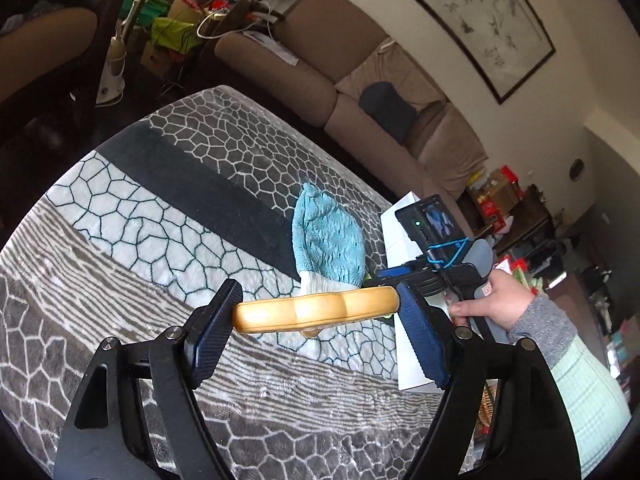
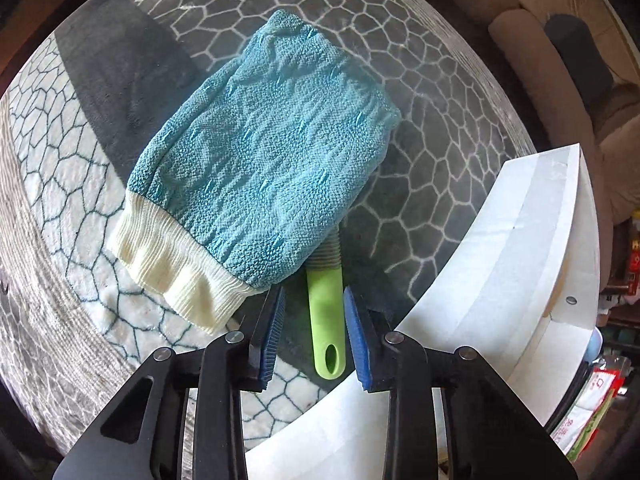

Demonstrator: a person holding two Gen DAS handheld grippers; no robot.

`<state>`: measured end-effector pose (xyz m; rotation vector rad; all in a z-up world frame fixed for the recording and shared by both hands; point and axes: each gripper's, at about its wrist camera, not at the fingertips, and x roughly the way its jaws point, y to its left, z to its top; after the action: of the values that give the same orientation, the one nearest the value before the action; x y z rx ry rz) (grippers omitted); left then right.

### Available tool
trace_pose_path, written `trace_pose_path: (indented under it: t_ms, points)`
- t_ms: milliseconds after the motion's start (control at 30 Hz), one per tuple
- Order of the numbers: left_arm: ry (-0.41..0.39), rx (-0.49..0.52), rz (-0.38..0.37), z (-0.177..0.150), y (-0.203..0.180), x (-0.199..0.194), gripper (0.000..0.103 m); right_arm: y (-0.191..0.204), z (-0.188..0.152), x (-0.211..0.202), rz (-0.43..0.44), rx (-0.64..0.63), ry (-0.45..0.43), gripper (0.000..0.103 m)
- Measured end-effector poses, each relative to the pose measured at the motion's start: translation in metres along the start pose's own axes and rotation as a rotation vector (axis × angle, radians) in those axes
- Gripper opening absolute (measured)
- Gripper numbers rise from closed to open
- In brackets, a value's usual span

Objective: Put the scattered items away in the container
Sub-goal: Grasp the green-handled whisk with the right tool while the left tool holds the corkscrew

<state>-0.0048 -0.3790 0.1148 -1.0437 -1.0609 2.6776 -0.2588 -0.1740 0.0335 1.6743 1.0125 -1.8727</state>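
In the left wrist view, the left gripper [image 1: 318, 314] grasps a flat, golden-tan wooden object with rounded edges [image 1: 316, 312], its two blue textured pads pressing on the object's two ends and holding it level above a plush blanket patterned in grey, white and dark bands with a honeycomb of lines [image 1: 168, 184]. Beyond the wooden object lies a teal knitted mitt with a cream ribbed cuff [image 1: 328, 236], resting flat on the blanket. To the right of the mitt stands a white rectangular container [image 1: 394, 232], partly hidden by the right gripper's black body, which a hand [image 1: 496, 300] in a grey sleeve holds by the handle; that gripper's fingertips are not visible here. Behind the blanket runs a beige upholstered sofa [image 1: 320, 68] beneath a long framed ink painting [image 1: 472, 12]. In the right wrist view, the mitt lies at the left and centre, its cuff towards the camera. Poking out from under its lower edge is a lime-green plastic handle with a hanging hole at its end [image 2: 326, 328], lying on the blanket. The right gripper [image 2: 314, 334] straddles this handle, its blue pads close on either side but a sliver of gap shows on each, so it is not clenched on it. The white container's wall curves along the right.
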Motion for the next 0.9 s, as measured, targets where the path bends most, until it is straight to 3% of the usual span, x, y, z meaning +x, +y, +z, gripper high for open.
trace_pose_path:
  t_ms: [233, 300, 467, 567, 767, 900]
  points:
    - [-0.005, -0.003, -0.010, 0.001, -0.003, -0.002, 0.077, -0.012, 0.003, 0.031, 0.039, 0.049, 0.057, 0.033]
    - [-0.003, -0.013, -0.016, 0.001, -0.003, 0.000, 0.077, -0.015, 0.001, 0.030, 0.060, 0.089, 0.055, 0.025]
    - [-0.013, -0.029, -0.028, 0.003, -0.001, -0.001, 0.077, -0.002, -0.019, 0.007, 0.249, 0.171, -0.035, 0.022]
    - [-0.011, -0.041, -0.041, 0.003, -0.001, -0.002, 0.077, 0.021, -0.048, -0.004, 0.343, 0.142, -0.036, 0.021]
    - [-0.015, -0.010, -0.051, 0.002, -0.009, -0.006, 0.077, 0.068, -0.141, -0.029, 0.437, 0.153, -0.056, 0.021]
    - [0.017, 0.005, -0.068, -0.003, -0.015, -0.002, 0.077, 0.092, -0.197, -0.030, 0.391, 0.180, -0.083, 0.021]
